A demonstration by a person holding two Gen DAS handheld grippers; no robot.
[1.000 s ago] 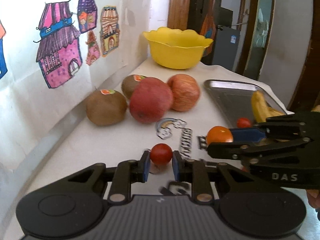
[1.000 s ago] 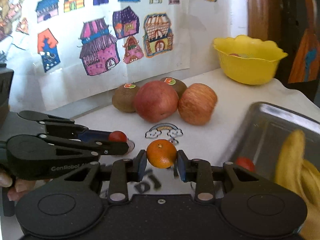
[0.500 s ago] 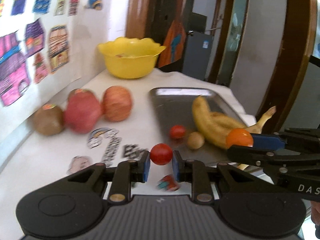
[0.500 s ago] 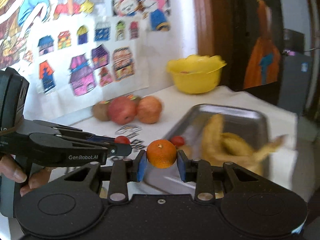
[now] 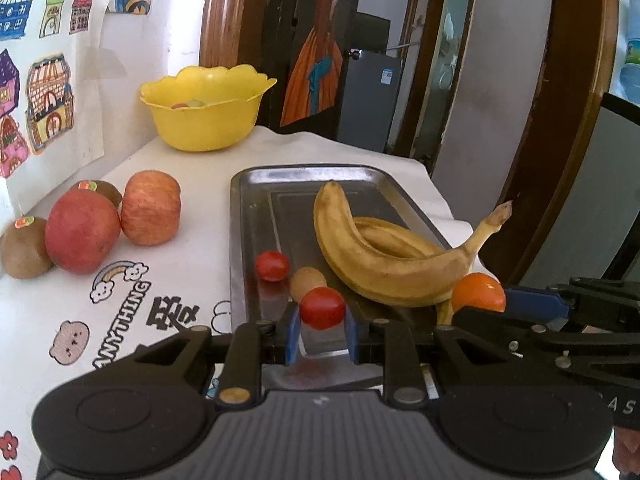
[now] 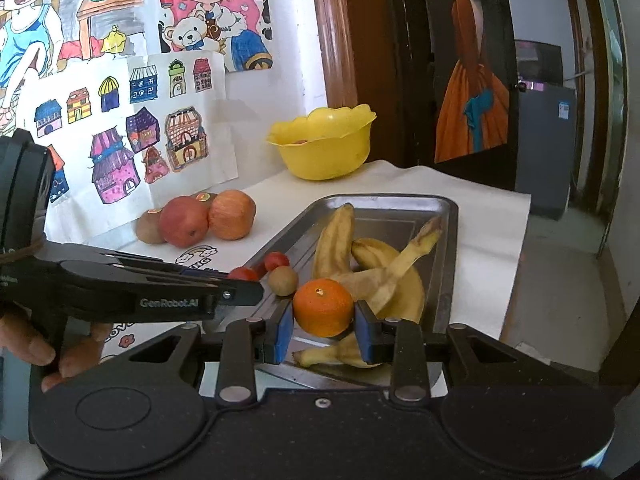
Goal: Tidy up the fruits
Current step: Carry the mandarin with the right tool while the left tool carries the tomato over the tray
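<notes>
1. The cherry tomato (image 5: pixel 322 307) is small, round, glossy red; it sits pinched between the blue pads of the left gripper (image 5: pixel 322 334), whose jaws are closed tight on it, above the near end of the metal tray (image 5: pixel 256 216).
2. The mandarin (image 6: pixel 323 307) is bright orange with a dimpled skin and a small stem mark facing the camera; the right gripper (image 6: pixel 323 330) has its jaws clamped on both sides of it, above the near end of the same tray.
3. In the left wrist view the mandarin shows to the right of the tomato, just beside the bananas (image 5: pixel 384 256).
4. In the tray lie 2 yellow, brown-flecked bananas, another cherry tomato (image 5: pixel 272 265) and a small brown kiwi-like fruit (image 5: pixel 307 280) near its left wall.
5. On the white printed tablecloth (image 5: pixel 192 280), left of the tray, 2 red apples (image 5: pixel 150 208) touch each other, with 2 stickered kiwis (image 5: pixel 22 246) beside and behind them.
6. A yellow scalloped bowl (image 5: pixel 206 116) stands at the far end by the wall, with something small inside that is too hidden to name.
7. A hand (image 6: pixel 48 344) grips the left tool's handle in the right wrist view.
8. Coloured drawings of houses (image 6: pixel 132 140) hang on the wall.
</notes>
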